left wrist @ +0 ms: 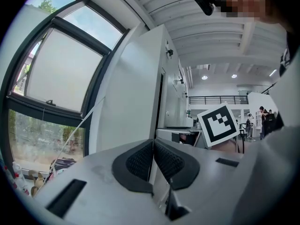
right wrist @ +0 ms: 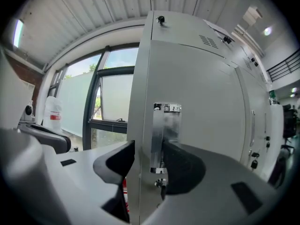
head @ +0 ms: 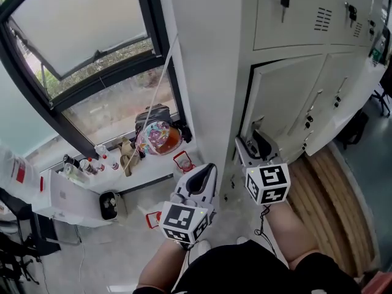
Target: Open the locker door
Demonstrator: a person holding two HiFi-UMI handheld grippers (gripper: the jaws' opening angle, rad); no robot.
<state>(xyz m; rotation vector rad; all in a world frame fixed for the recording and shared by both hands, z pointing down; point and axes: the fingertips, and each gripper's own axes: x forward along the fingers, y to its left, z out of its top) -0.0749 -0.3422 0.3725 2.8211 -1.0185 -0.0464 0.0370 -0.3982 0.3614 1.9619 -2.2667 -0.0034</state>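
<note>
The lower left locker door point(head: 286, 94) is pale grey and stands slightly ajar, with a dark gap along its left edge. In the right gripper view its free edge and the chrome handle point(right wrist: 165, 132) lie between the jaws of my right gripper point(right wrist: 147, 150). Those jaws are spread wide, and the handle is close to the right pad point(right wrist: 180, 165). From the head view, my right gripper point(head: 252, 144) is low down at that door's edge. My left gripper point(head: 207, 169) hangs left of it, away from the lockers, with its pads point(left wrist: 140, 161) together and nothing held.
More locker doors point(head: 334, 97) run to the right, and the upper ones point(head: 294, 8) have keys hanging in them. A window sill point(head: 144, 167) at left holds bags and bottles, with a white box point(head: 67, 201) below it. Wooden flooring point(head: 331, 188) lies at the right.
</note>
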